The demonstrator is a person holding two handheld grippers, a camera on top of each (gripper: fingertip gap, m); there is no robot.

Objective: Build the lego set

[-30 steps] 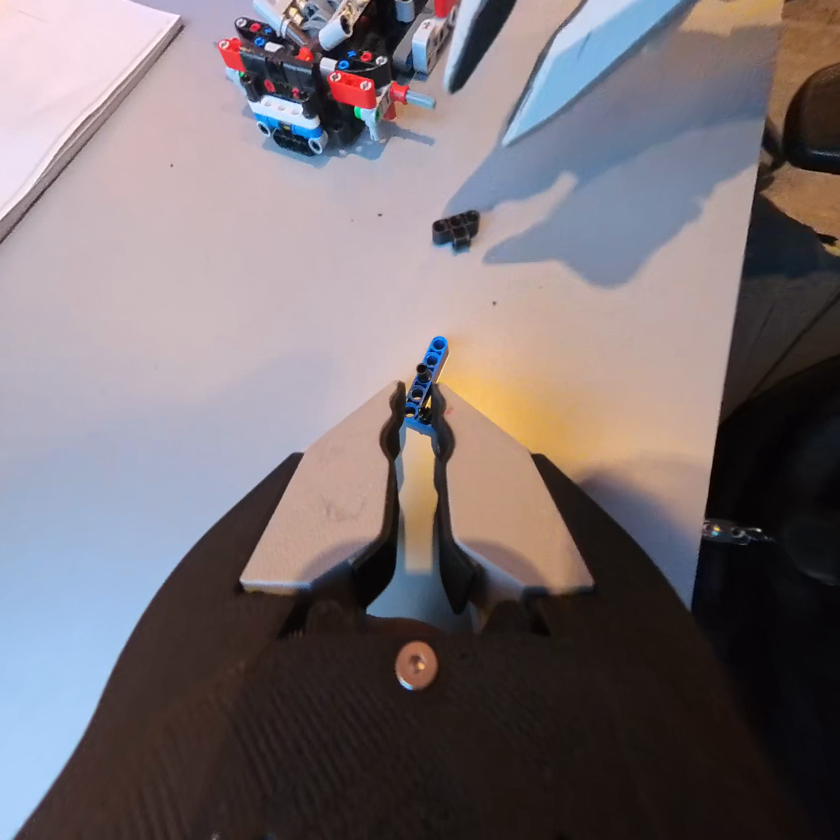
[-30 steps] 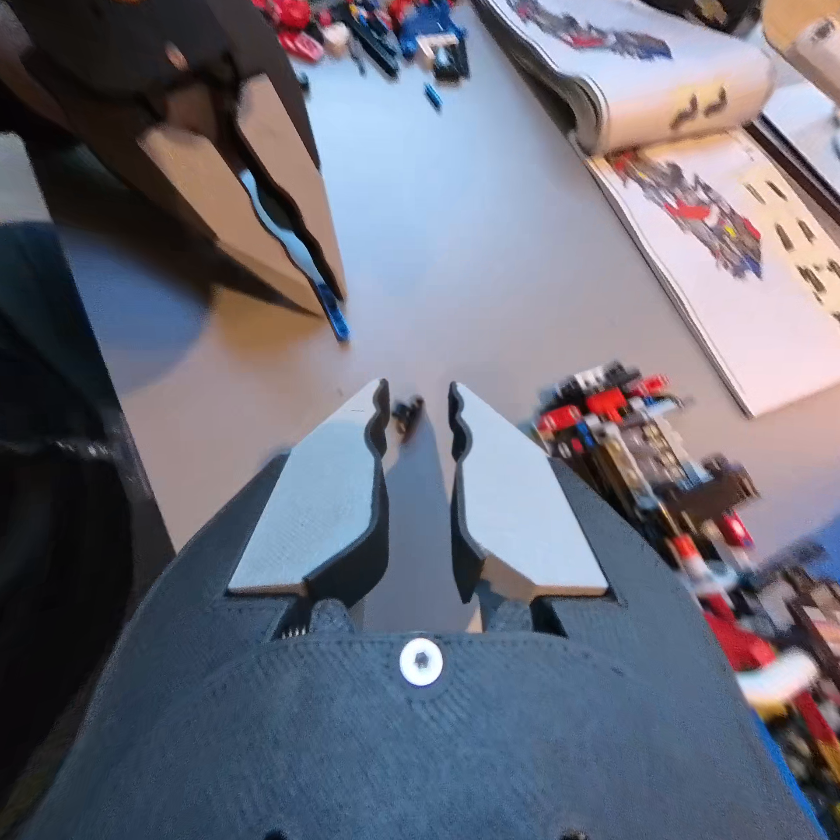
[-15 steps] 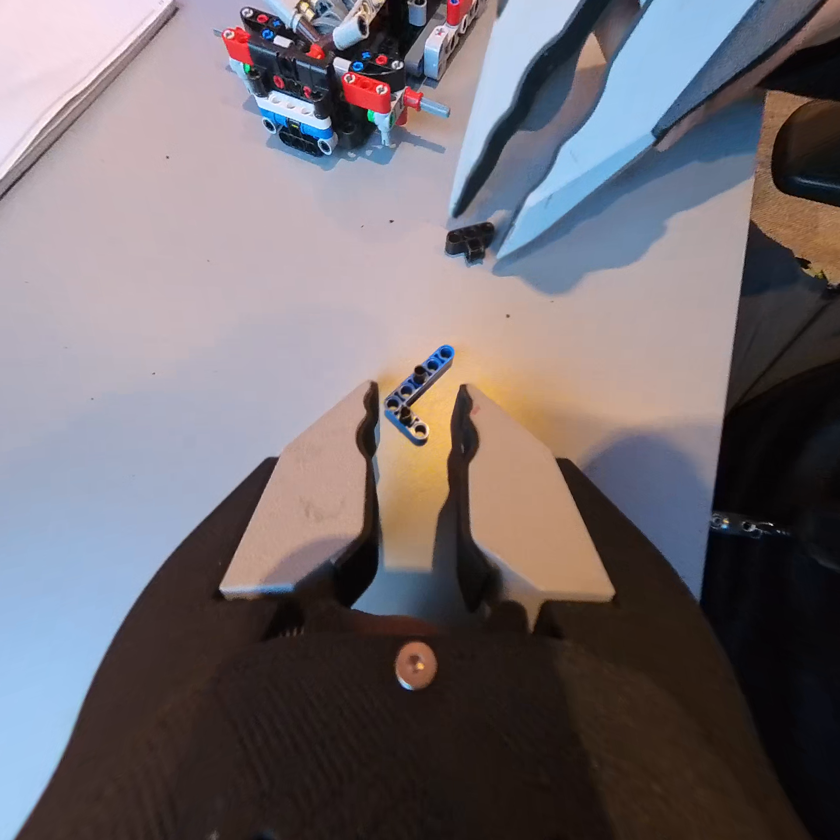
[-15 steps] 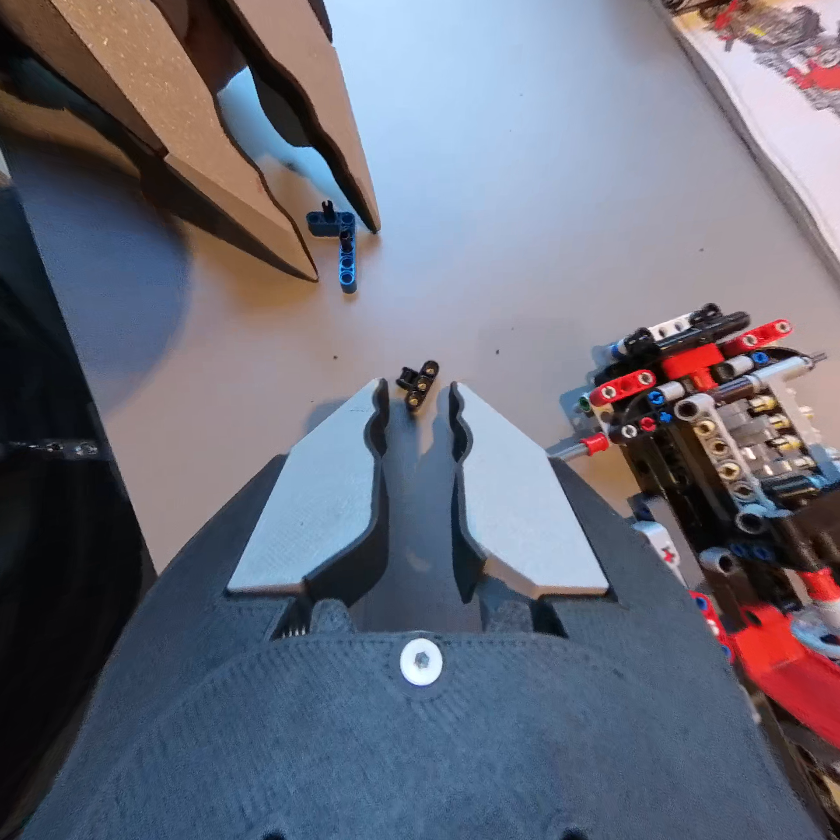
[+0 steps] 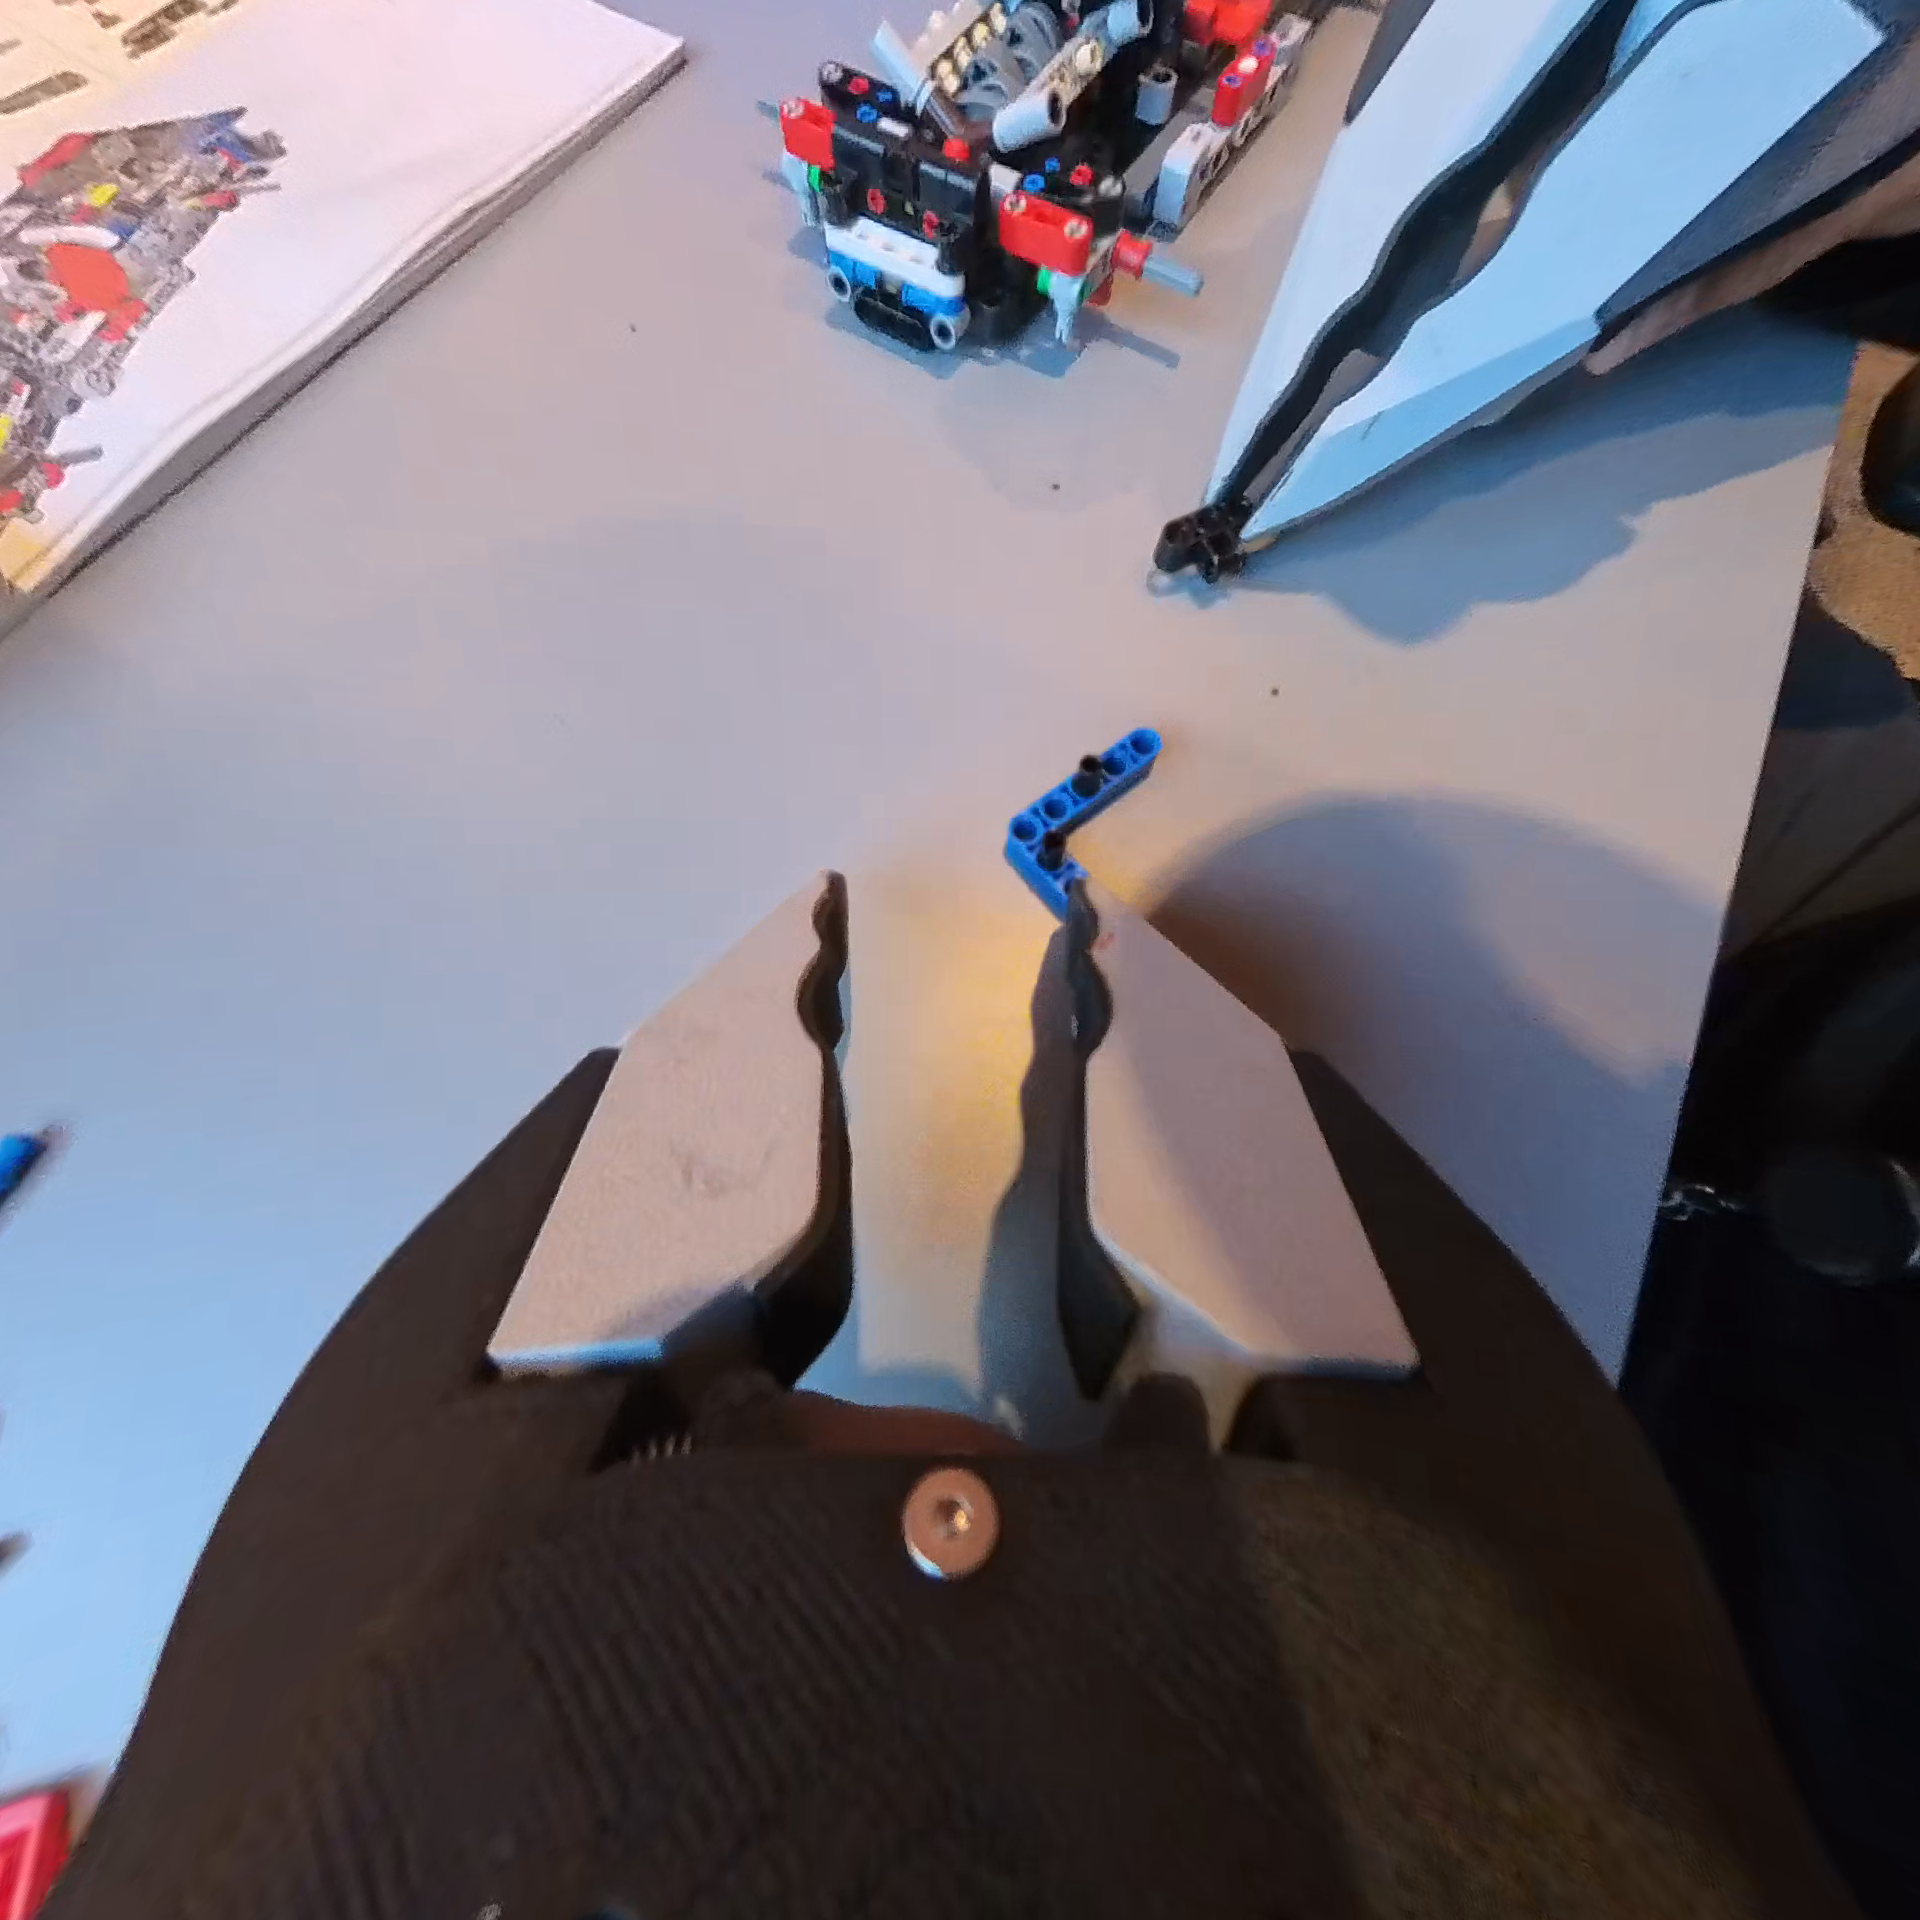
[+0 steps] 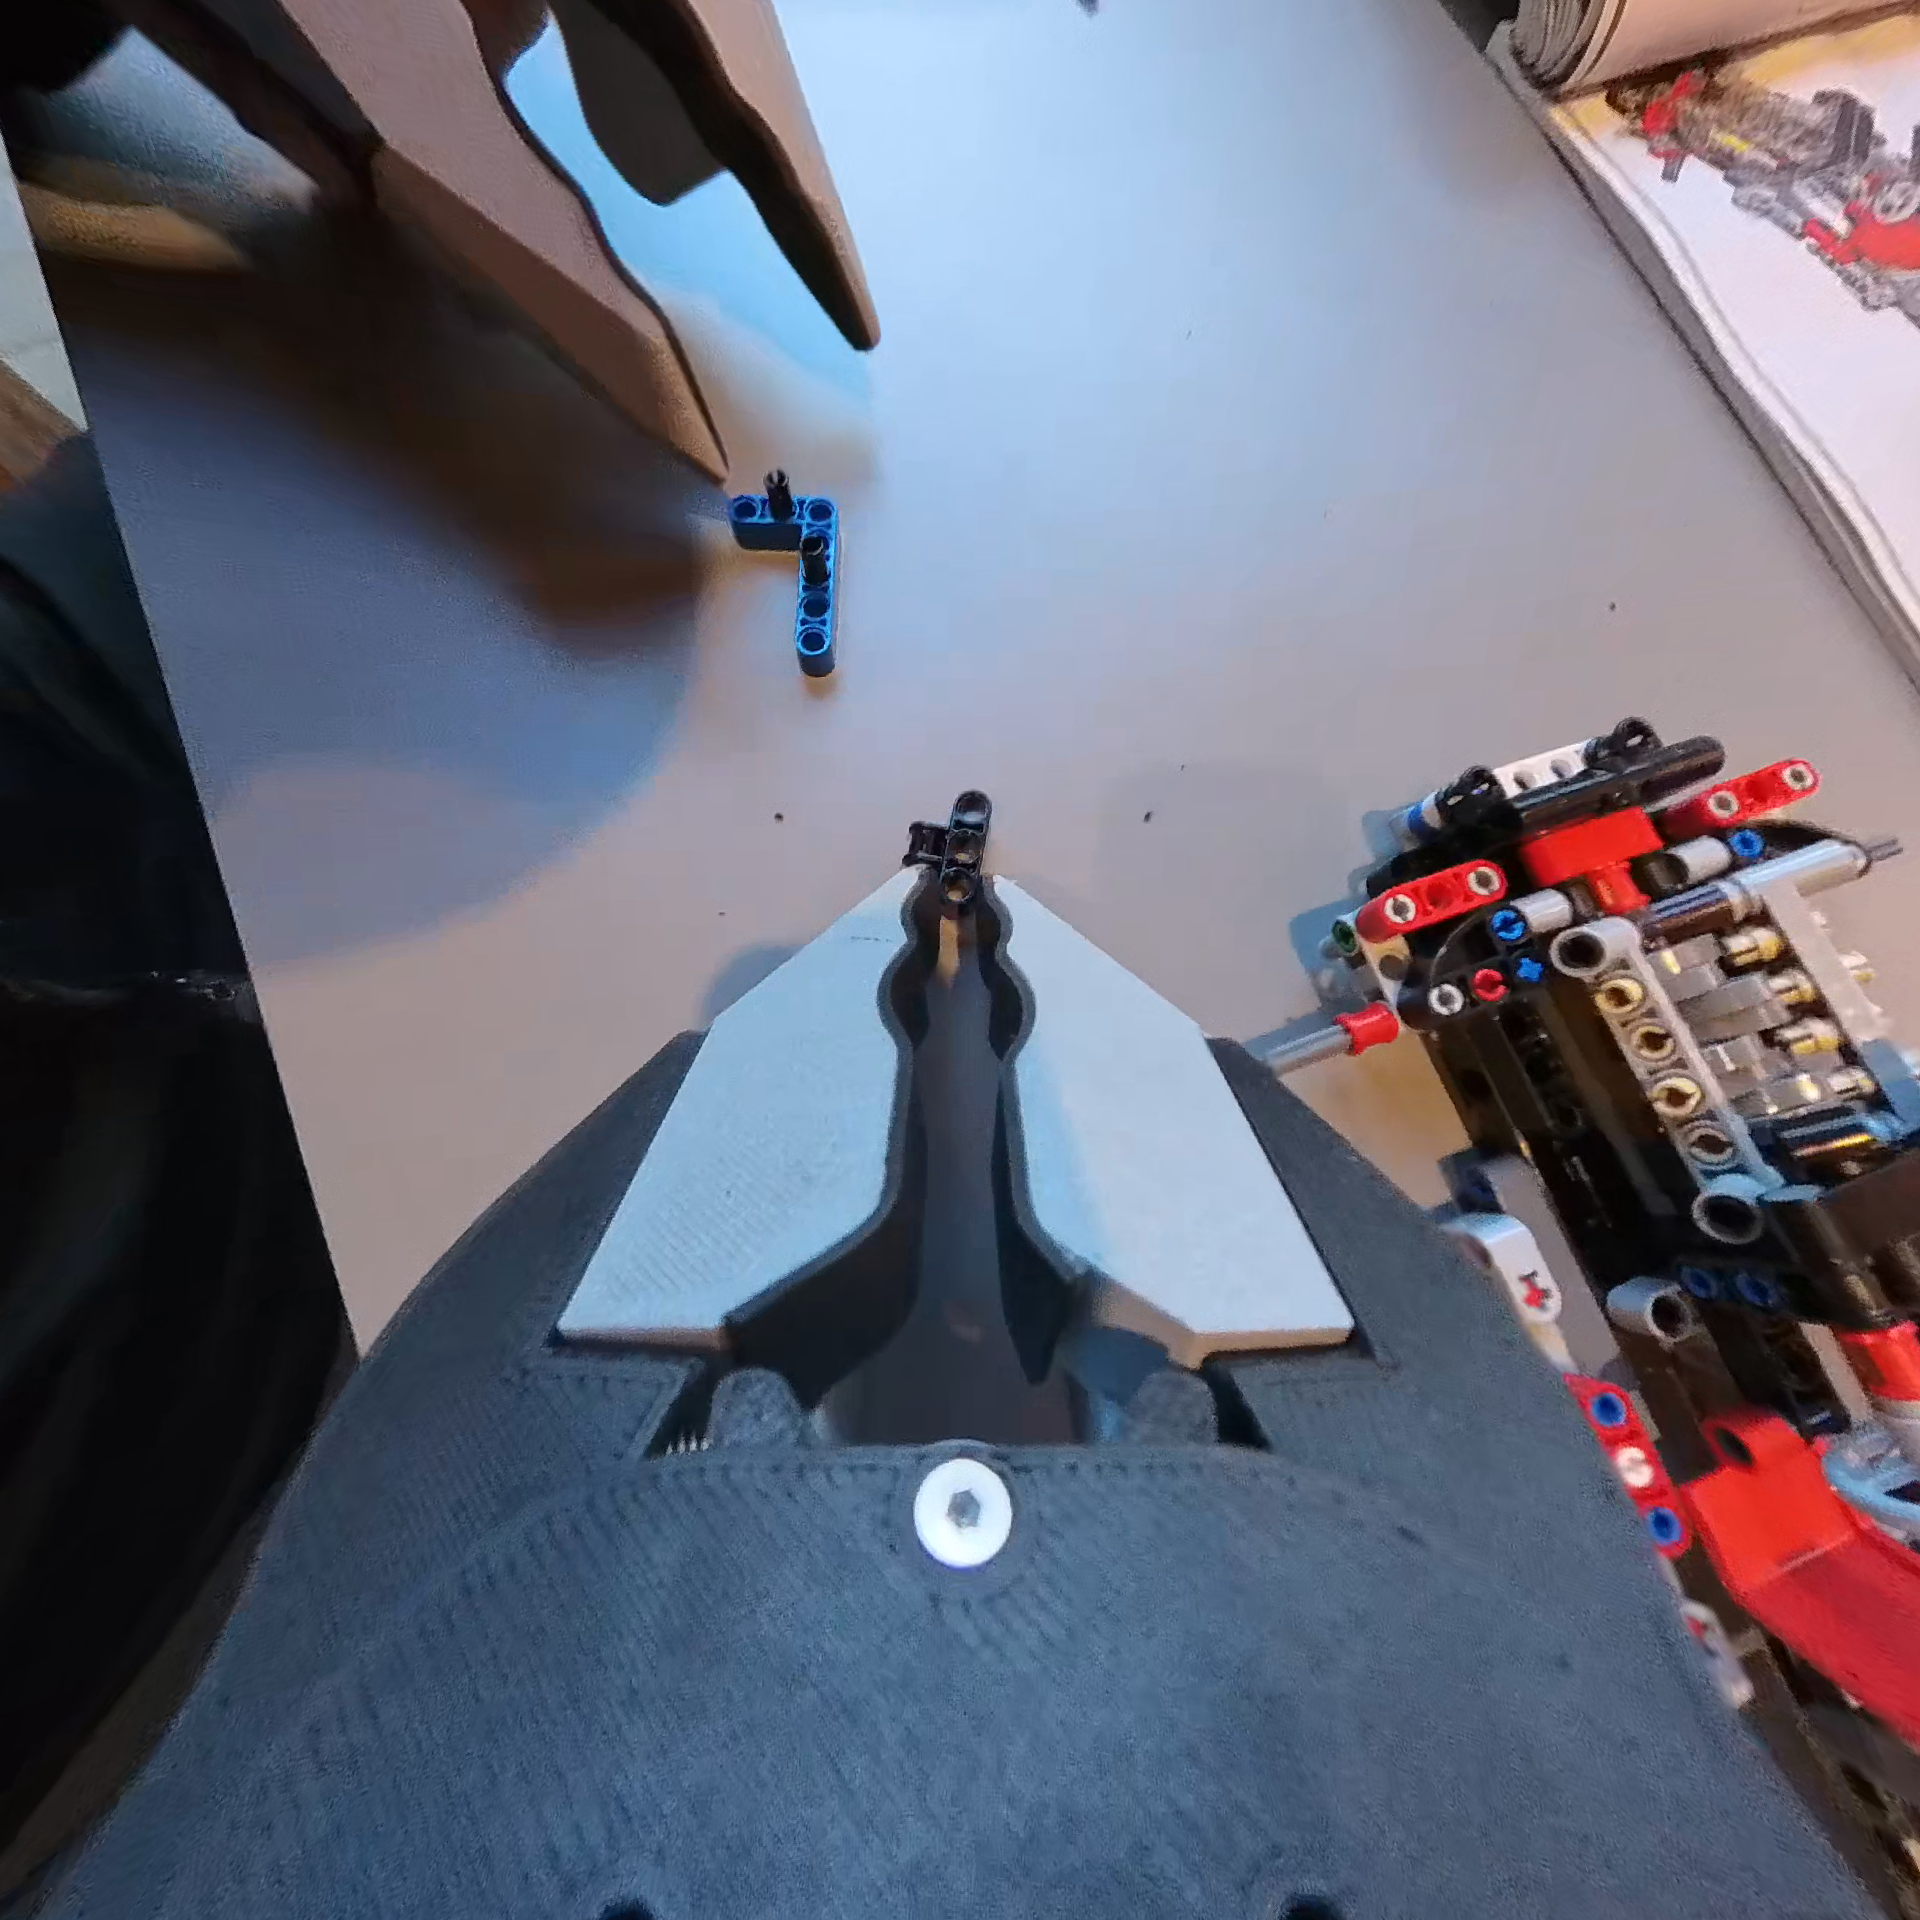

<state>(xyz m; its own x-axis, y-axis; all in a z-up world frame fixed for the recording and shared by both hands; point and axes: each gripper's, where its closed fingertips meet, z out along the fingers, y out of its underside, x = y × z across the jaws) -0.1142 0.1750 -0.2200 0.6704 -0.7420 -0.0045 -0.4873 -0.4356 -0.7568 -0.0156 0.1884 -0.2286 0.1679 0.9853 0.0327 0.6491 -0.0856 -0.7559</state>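
The right gripper (image 6: 954, 883) has its two grey fingers pressed together at the tips, pinching a small black lego connector (image 6: 956, 840) that sticks out just past them, low over the table. In the left wrist view the same gripper (image 5: 1236, 520) slants steeply down from the upper right, with the black piece at its tips touching or nearly touching the surface.

The left gripper (image 5: 956, 904) has its jaws spread apart with nothing between them. Its right fingertip sits against the short end of a blue L-shaped lego beam (image 5: 1075, 821), which lies flat on the table with two black pins standing up from its holes. In the right wrist view this gripper (image 6: 790, 405) angles down from the upper left, and the blue beam (image 6: 805, 566) lies just beyond one of its tips.

The surface is a plain grey table (image 5: 520, 675); its edge runs along the right in the left wrist view, with dark shapes beyond. A partly built lego model (image 6: 1621, 997) in black, red, grey and blue stands beside the right gripper. An open instruction booklet (image 5: 260, 208) with printed pictures lies farther off, well apart from both grippers. A blurred blue piece (image 5: 21, 1153) shows at the left frame edge.
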